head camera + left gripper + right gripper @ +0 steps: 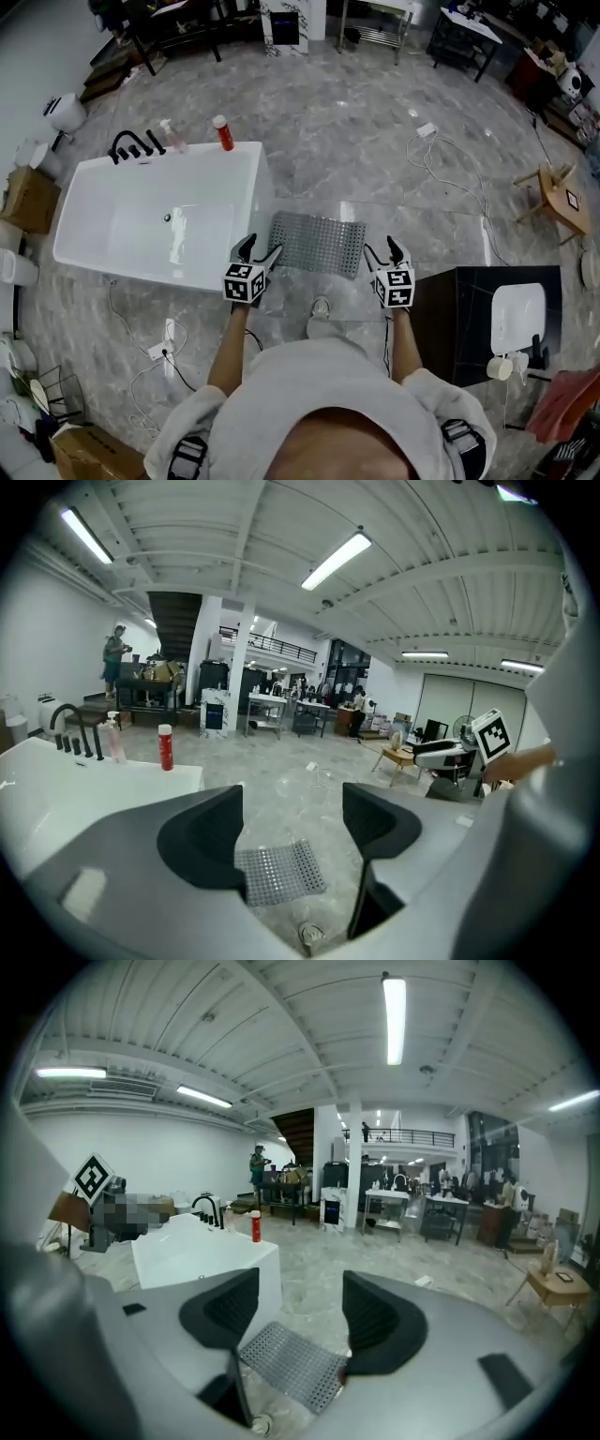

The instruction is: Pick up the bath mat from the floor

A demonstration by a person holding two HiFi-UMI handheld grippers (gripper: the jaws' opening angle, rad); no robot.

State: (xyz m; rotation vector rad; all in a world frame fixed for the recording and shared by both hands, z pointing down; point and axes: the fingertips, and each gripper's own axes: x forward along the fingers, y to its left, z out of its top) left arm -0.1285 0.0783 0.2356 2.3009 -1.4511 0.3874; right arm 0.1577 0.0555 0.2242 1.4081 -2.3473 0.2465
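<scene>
Bath mat (317, 242) lies flat on the grey floor at frame centre, just right of the white bathtub (187, 156). Left gripper (260, 249) and right gripper (385, 251) hover near its lower corners. Both have jaws spread with nothing pinched; the mat is untouched.

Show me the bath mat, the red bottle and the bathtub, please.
bath mat (317, 242), head view, middle of its perforated surface.
red bottle (223, 134), head view, on its red body.
bathtub (192, 155), head view, on its far rim.
</scene>
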